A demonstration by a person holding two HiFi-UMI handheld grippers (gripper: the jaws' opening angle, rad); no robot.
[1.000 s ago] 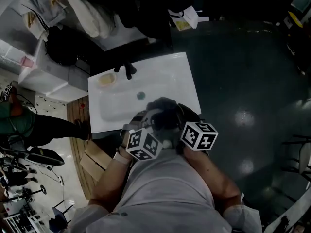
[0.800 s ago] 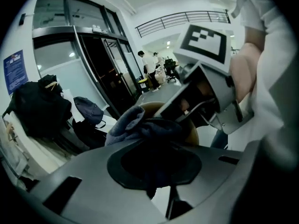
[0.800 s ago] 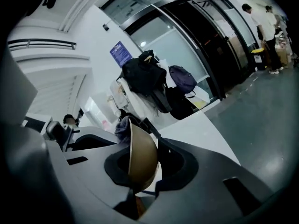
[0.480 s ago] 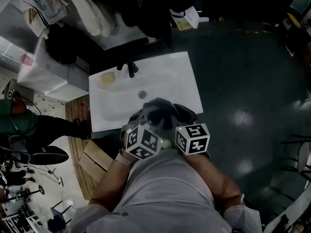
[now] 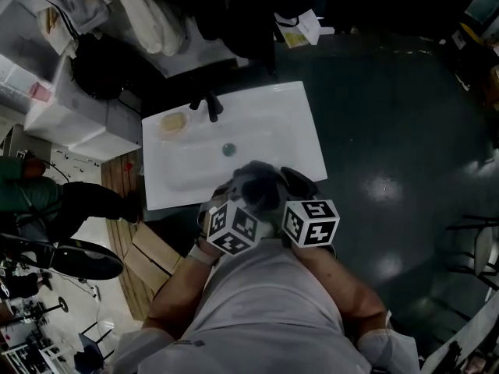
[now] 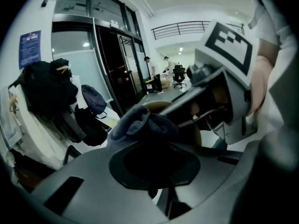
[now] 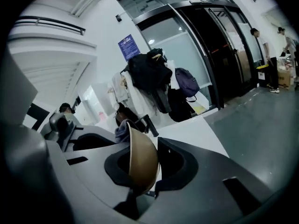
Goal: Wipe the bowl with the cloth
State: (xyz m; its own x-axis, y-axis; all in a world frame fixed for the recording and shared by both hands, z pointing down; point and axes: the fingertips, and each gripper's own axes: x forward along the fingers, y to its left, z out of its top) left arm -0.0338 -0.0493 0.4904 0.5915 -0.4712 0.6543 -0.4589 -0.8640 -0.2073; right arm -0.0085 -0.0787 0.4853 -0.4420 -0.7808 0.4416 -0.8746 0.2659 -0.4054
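Both grippers are held close together over the front edge of the white sink (image 5: 288,123). My left gripper (image 5: 242,199) is shut on a bunched grey-blue cloth (image 6: 140,124), which rises straight out of its jaws. My right gripper (image 5: 292,195) is shut on the rim of a tan bowl (image 7: 140,160), held on edge with its hollow facing the cloth. In the right gripper view a bit of cloth (image 7: 122,129) peeks out behind the bowl's rim. In the left gripper view the bowl (image 6: 161,107) sits just behind the cloth, which touches it. In the head view the cloth (image 5: 253,181) covers most of the bowl.
A black faucet (image 5: 209,107), a yellow soap in a dish (image 5: 173,121) and the drain (image 5: 228,149) lie on the sink's far side. A cardboard box (image 5: 152,252) stands on the floor at the left. Coats and bags (image 7: 152,76) hang beyond the sink; dark floor (image 5: 390,131) spreads to the right.
The right gripper has shifted a little left, closer to the left one, and has rolled. The cloth now sits bunched tighter against the bowl.
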